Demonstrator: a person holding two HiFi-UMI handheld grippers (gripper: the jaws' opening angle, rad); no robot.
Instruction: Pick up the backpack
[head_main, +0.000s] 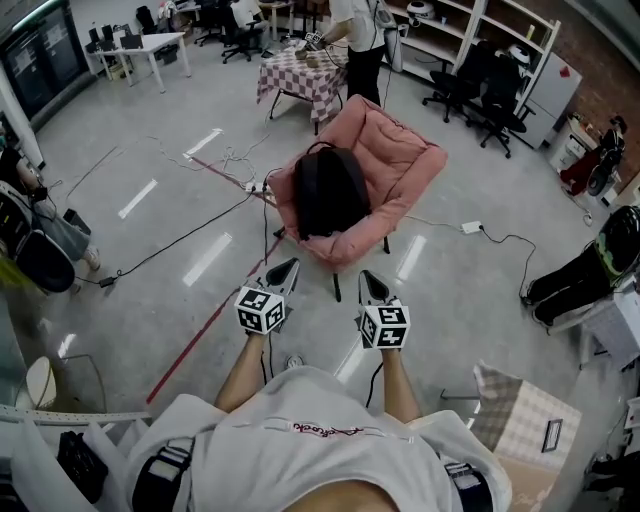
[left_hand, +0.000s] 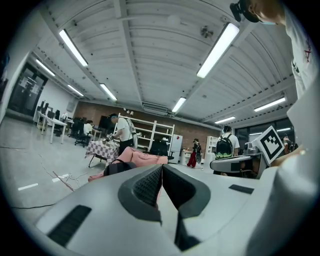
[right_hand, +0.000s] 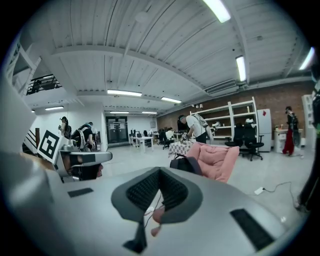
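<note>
Item: black backpack (head_main: 328, 190), slumped in the seat of a pink padded chair (head_main: 405, 165), towards that seat's left half in the head view, its lower end at the front rim.
Left gripper (head_main: 288, 267): jaws pressed together, nothing between them; it is short of the chair's front edge and points at it.
Right gripper (head_main: 368, 280): the same, jaws together and empty, beside the left one and apart from it.
Step in hand: the approach; I touch neither the chair nor the bag.
Grasp point: the thin carry loop (head_main: 320, 147) at the bag's far end looks the best hold (from here I cannot tell whether it stands clear of the fabric).
Preparation: I should part my jaws before I arrive, not at the bag.
Division of work: one gripper to the loop, I judge, and the other to a strap or fold lower down, so the load does not swing.
Lift: straight up until it clears the chair's raised sides.
Hazard: cables (head_main: 190, 235) trail over the floor (head_main: 150, 130) to the chair's foot; I should mind my feet.
Handling: soft and saggy, probably; pinch deep.
</note>
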